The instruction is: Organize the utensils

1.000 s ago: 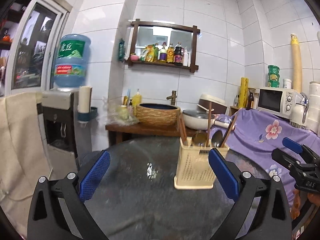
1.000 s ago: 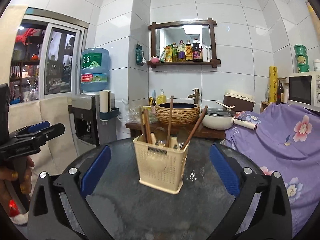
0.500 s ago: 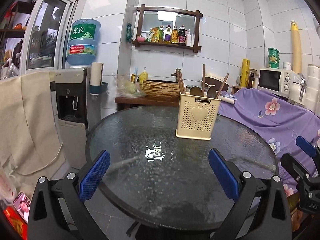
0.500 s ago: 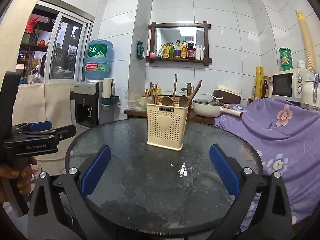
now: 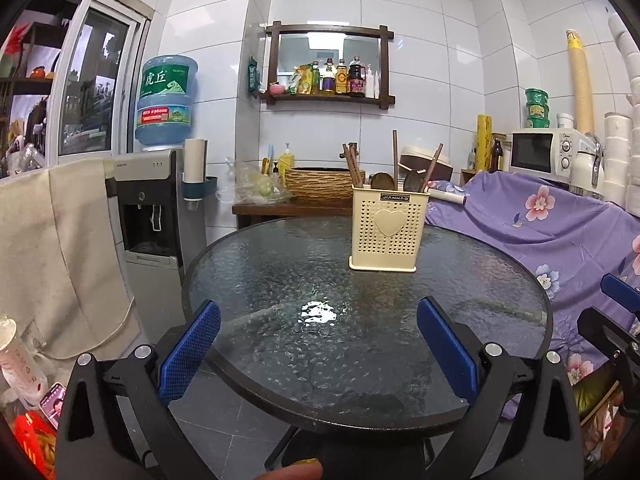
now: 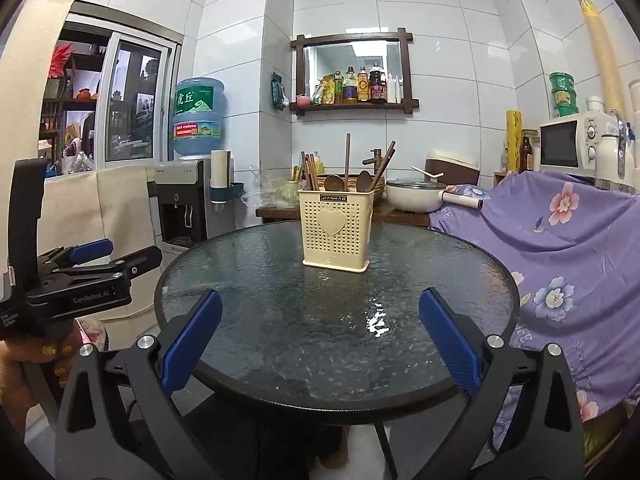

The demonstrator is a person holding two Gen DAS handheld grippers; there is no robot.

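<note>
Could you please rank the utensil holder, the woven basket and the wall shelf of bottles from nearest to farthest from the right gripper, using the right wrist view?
From the right gripper:
1. Utensil holder, straight ahead on the glass table.
2. Woven basket, behind the holder on the wooden counter.
3. Wall shelf of bottles, high on the tiled wall.

The cream holder [image 6: 335, 229] is hiding the lower ends of the chopsticks [image 6: 310, 171] and spoons [image 6: 333, 183]; their number is staying unclear. The frame edge is cutting off my right gripper [image 5: 618, 322] in the left view. Bottle labels on the wall shelf [image 5: 327, 97] are reading too small.
</note>
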